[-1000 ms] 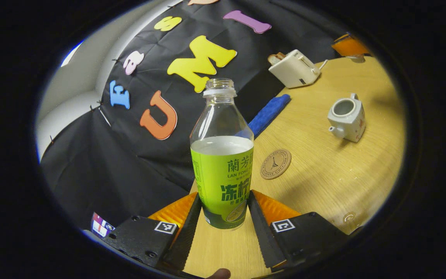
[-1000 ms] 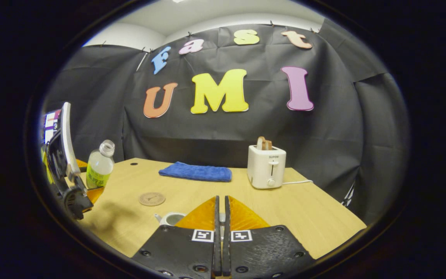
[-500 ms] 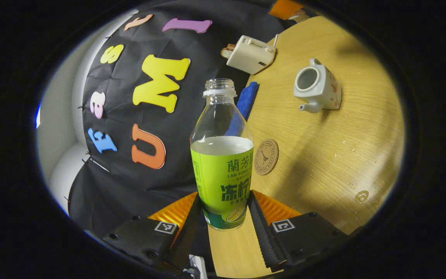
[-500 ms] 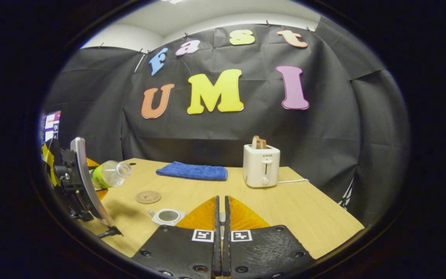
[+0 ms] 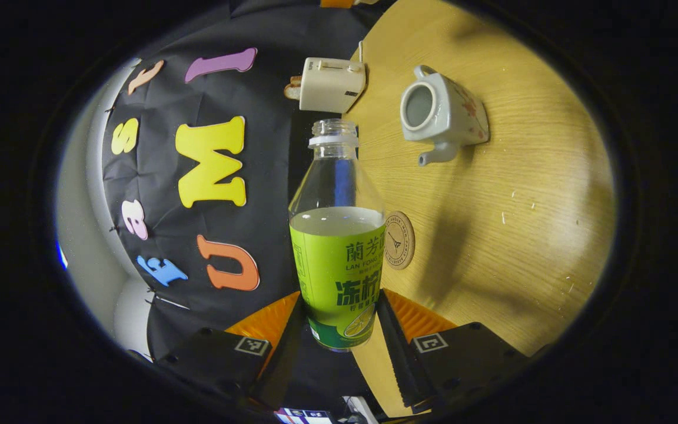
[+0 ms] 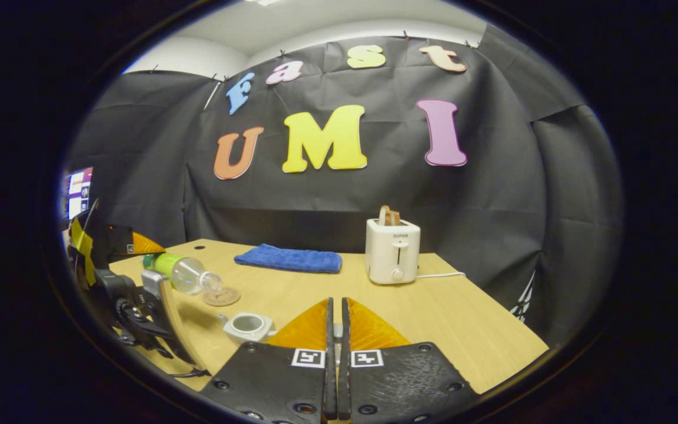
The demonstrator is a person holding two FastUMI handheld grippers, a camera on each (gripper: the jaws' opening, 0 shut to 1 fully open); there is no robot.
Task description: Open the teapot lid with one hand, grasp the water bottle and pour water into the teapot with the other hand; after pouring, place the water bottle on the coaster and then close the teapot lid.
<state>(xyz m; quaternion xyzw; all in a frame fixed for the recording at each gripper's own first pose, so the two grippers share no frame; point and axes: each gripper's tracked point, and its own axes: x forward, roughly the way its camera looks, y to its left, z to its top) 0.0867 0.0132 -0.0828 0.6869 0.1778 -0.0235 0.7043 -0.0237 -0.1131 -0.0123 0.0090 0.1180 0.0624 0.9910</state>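
Note:
My left gripper [image 5: 339, 330] is shut on the lower part of a green-labelled water bottle [image 5: 337, 259], uncapped and about half full. In the right gripper view the bottle [image 6: 183, 272] lies nearly level above the table, its mouth aimed at the white teapot [image 6: 248, 325] and still short of it. The teapot [image 5: 442, 112] stands lidless, its opening bare. A round cork coaster [image 5: 399, 240] lies between bottle and teapot. My right gripper [image 6: 337, 306] is raised behind the teapot with its fingers pressed together on a small pale piece, the teapot lid, mostly hidden.
A white toaster [image 6: 392, 252] with bread in it stands at the back of the wooden table [image 6: 462, 330], its cord trailing right. A folded blue cloth [image 6: 289, 259] lies beside it to the left. A screen glows at the far left.
The left gripper has tipped the bottle from upright to nearly level and carried it closer to the teapot. The right gripper has stayed almost still, shut.

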